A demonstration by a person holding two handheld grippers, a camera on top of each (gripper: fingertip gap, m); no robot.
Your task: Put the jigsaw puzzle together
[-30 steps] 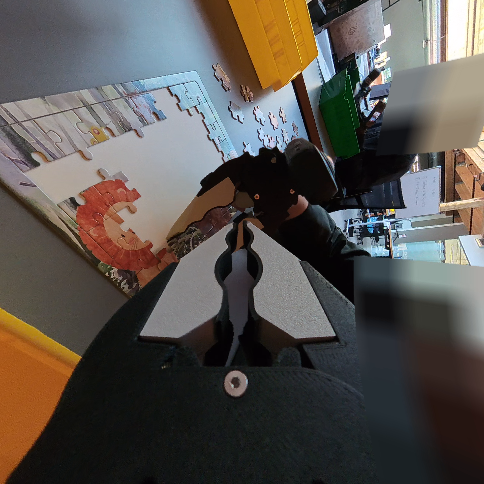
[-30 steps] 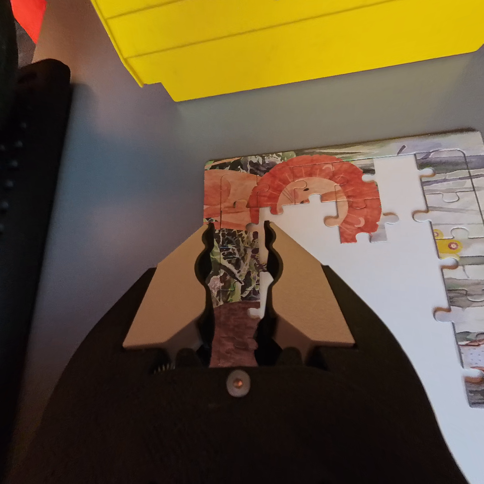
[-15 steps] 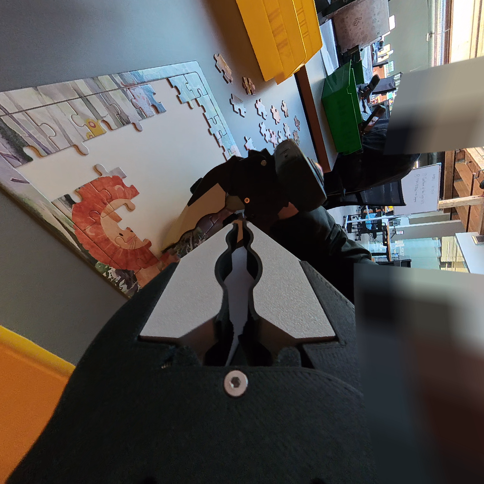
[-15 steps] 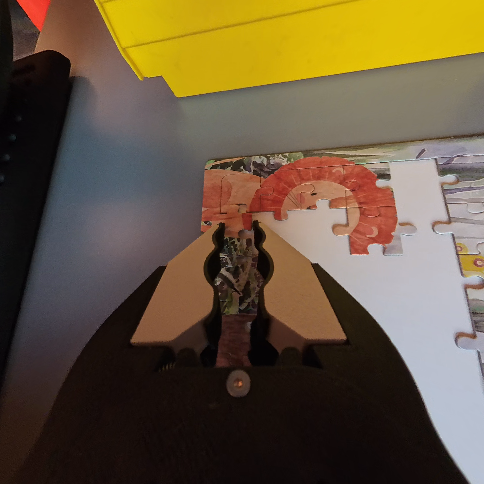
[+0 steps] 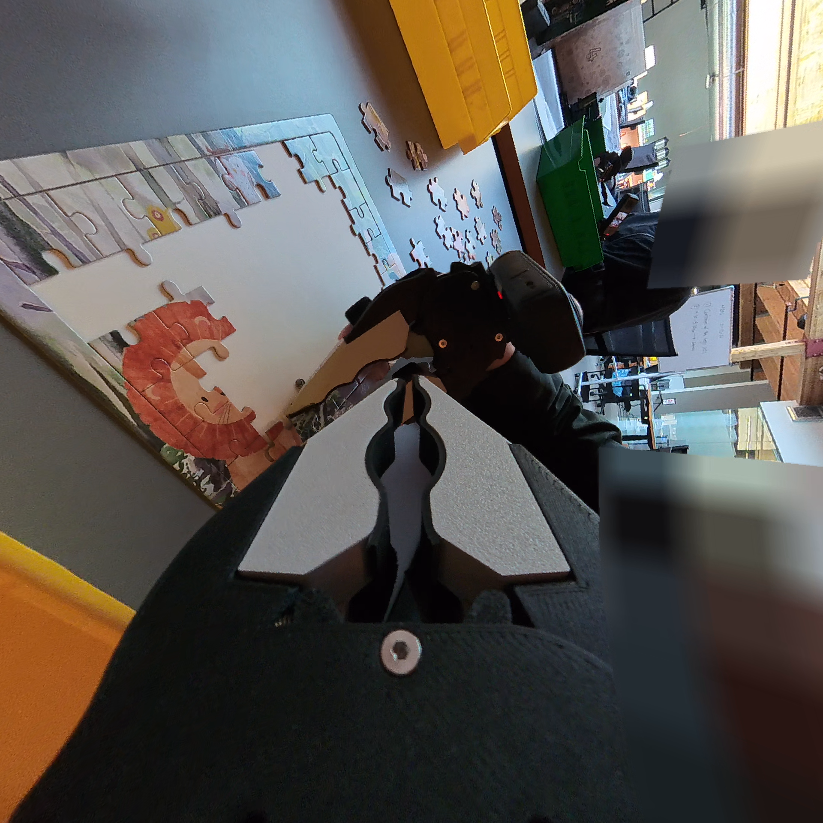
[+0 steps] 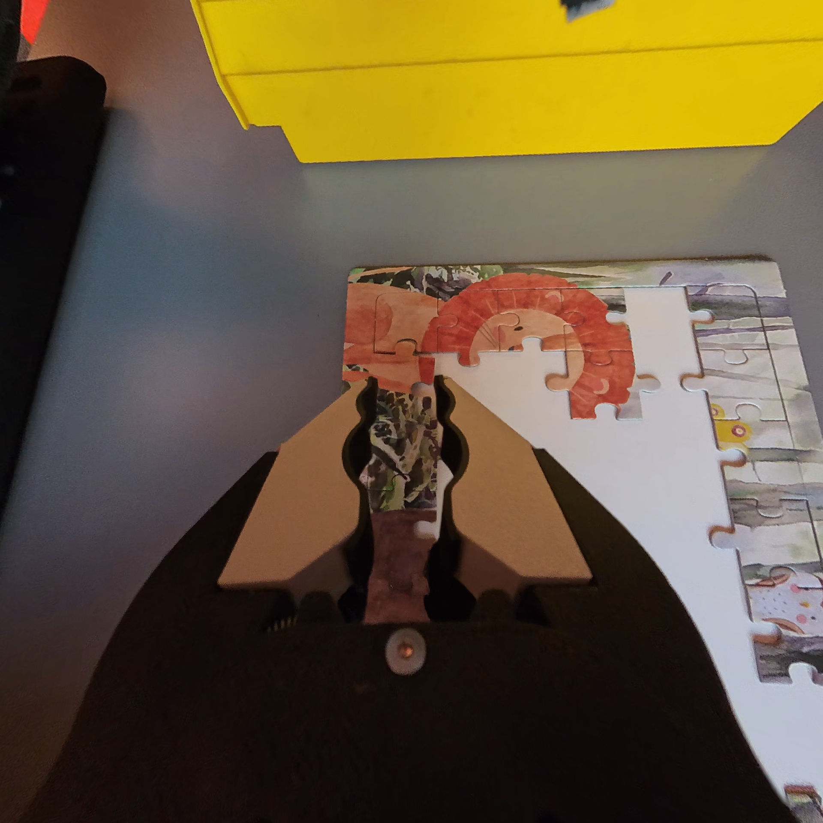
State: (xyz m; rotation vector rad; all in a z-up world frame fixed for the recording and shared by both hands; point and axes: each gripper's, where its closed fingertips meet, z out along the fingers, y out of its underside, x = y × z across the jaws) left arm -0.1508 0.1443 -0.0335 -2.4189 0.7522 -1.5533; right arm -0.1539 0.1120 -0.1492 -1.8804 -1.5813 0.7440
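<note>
The jigsaw board (image 6: 579, 490) lies on the grey table, white in the middle, with placed pieces along its edges and an orange lion (image 6: 534, 320) at the corner. My right gripper (image 6: 405, 383) has tan fingers standing a little apart, tips down on the leafy edge pieces (image 6: 401, 436) just beside the lion's body. Nothing shows gripped between them. In the left wrist view it (image 5: 296, 403) touches the board (image 5: 276, 267) next to the lion (image 5: 178, 378). My left gripper (image 5: 409, 383), grey-fingered, is shut and empty, raised above the board's near edge.
A yellow bin (image 6: 490, 89) stands beyond the board's corner. Another yellow bin (image 5: 467, 67) and several loose pieces (image 5: 458, 213) are at the far side. An orange bin (image 5: 44, 645) is at the lower left. A green box (image 5: 570, 200) stands off the table. A black object (image 6: 44, 222) is at the left. The tips of one gripper are about 12 cm away from the tips of the other. My left tips are about 30 cm from the black object (image 6: 44, 222), my right tips only 20 cm.
My right gripper's fingers have narrowed and moved slightly forward along the edge pieces toward the lion corner. My left gripper stays shut and has shifted only a little.
</note>
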